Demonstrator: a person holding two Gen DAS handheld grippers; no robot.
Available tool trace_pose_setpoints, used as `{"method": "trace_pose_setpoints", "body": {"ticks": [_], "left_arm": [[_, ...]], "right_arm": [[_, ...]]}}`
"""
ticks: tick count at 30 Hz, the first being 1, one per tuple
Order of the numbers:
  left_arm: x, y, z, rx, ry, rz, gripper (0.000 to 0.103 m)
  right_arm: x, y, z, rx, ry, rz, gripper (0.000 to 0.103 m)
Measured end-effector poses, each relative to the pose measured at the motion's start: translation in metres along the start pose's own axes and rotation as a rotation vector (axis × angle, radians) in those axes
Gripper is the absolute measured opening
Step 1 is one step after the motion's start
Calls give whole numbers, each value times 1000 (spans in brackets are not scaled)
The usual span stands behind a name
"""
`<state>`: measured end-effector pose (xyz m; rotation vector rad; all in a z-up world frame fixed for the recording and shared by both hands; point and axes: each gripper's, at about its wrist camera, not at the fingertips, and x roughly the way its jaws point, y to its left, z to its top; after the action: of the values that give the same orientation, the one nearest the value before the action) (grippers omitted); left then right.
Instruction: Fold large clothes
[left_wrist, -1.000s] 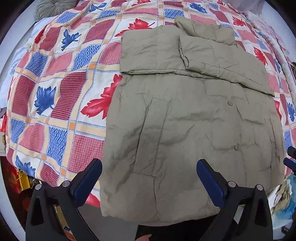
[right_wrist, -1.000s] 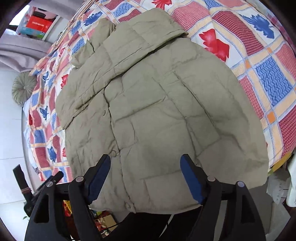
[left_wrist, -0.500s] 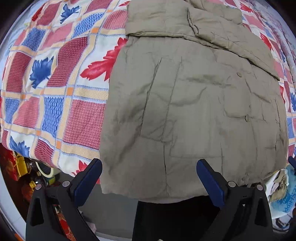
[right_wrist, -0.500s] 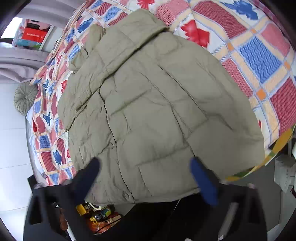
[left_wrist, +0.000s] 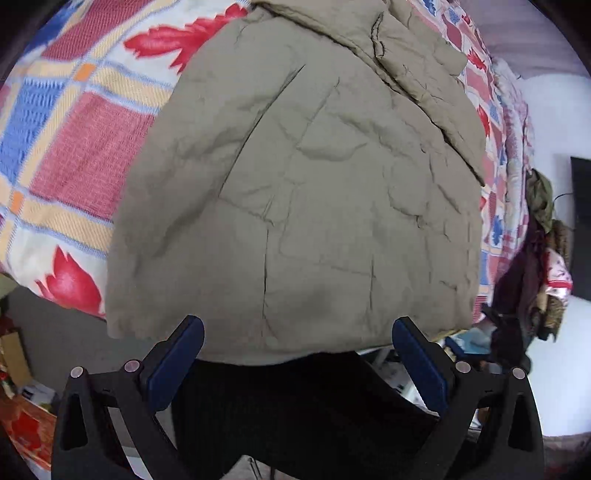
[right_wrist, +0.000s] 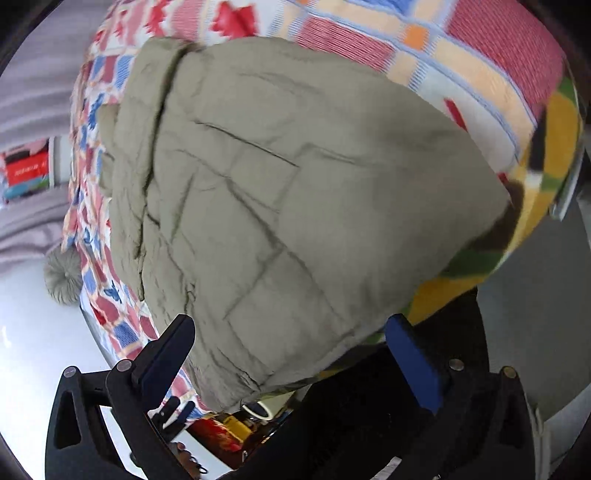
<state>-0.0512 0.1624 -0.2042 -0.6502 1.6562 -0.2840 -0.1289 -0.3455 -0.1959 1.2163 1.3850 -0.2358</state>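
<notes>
A large olive quilted jacket (left_wrist: 314, 192) lies spread on a bed, its sleeves folded across the far part and its hem hanging over the near edge. In the left wrist view my left gripper (left_wrist: 295, 354) stands open just in front of the hem, the blue pads (left_wrist: 177, 358) wide apart and empty. The same jacket (right_wrist: 295, 221) fills the right wrist view. My right gripper (right_wrist: 291, 354) is open wide at the hem's near corner, nothing between its pads (right_wrist: 413, 358). Neither gripper touches the cloth.
The bedspread (left_wrist: 66, 147) is a red, blue and cream patchwork with leaf prints. A round grey cushion (right_wrist: 61, 277) sits at the bed's far end. Clothes hang on a rack (left_wrist: 543, 258) to the right. Boxes and clutter (right_wrist: 229, 428) lie on the floor below the bed edge.
Both grippers have come down and closer to the jacket's hem and tilted more steeply. The right gripper's jaws stand wider than a second ago. The jacket has not moved.
</notes>
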Motion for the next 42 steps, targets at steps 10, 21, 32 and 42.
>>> {"method": "trace_pose_setpoints", "body": {"ticks": [10,21,32,42], "left_arm": [[49,64,-31,-242,115,-156,102],[54,24,-12,-181,13,-252,102],[57,14,15,-144,18,-230,102],[62,14,19,-129,12,-110,33]], "right_arm": [[27,-35,5,122,18,81,103],[9,13,13,19,13,227,103],[20,32,19,-18,24,254,103],[41,18,19,20,47,158,93]]}}
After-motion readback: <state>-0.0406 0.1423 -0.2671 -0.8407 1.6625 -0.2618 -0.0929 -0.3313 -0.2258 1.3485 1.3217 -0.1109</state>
